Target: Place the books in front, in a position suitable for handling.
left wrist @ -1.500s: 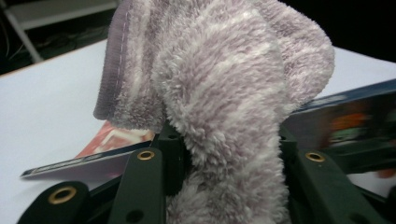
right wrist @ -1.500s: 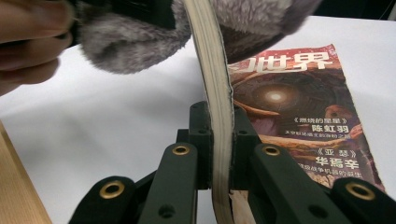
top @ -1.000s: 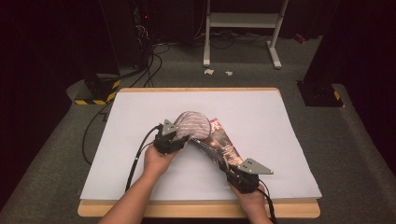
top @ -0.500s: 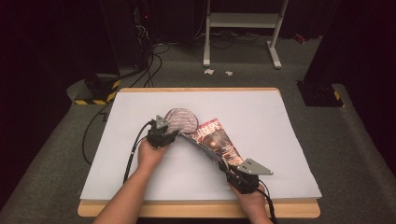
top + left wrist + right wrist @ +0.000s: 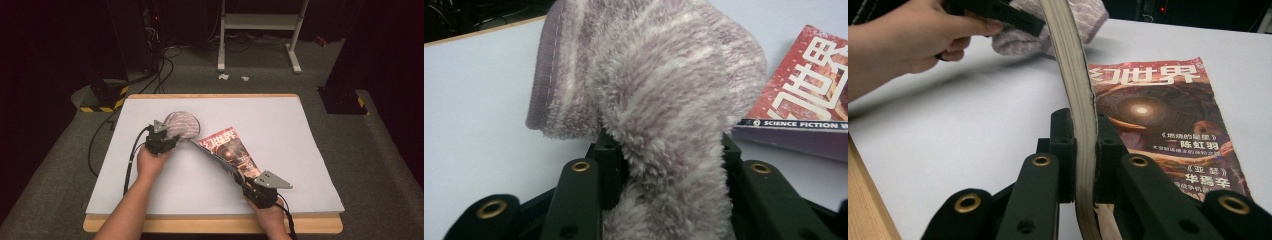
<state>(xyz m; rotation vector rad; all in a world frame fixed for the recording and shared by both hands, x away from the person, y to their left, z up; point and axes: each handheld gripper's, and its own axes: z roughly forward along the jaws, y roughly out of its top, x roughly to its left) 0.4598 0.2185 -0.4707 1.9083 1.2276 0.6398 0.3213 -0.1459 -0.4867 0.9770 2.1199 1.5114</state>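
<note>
Left gripper (image 5: pixel 161 141) pinching fuzzy grey-pink striped cloth (image 5: pixel 181 125), right gripper (image 5: pixel 261 192) clamping red-covered magazine (image 5: pixel 227 152); drag cloth clear, hold magazine steady.

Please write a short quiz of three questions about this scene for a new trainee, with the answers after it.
1. True or false: the right gripper is shut on the magazine.
2. What does the left gripper hold? A) a cup B) a fluffy cloth C) a pen
3. Fill in: in the right gripper view, the magazine's edge stands between the jaws, and its cover faces to the ____ of that view.

Key
1. True: the jaws pinch its page edge.
2. B: the fluffy cloth is clamped between the jaws and rises above the white table sheet.
3. right
</note>
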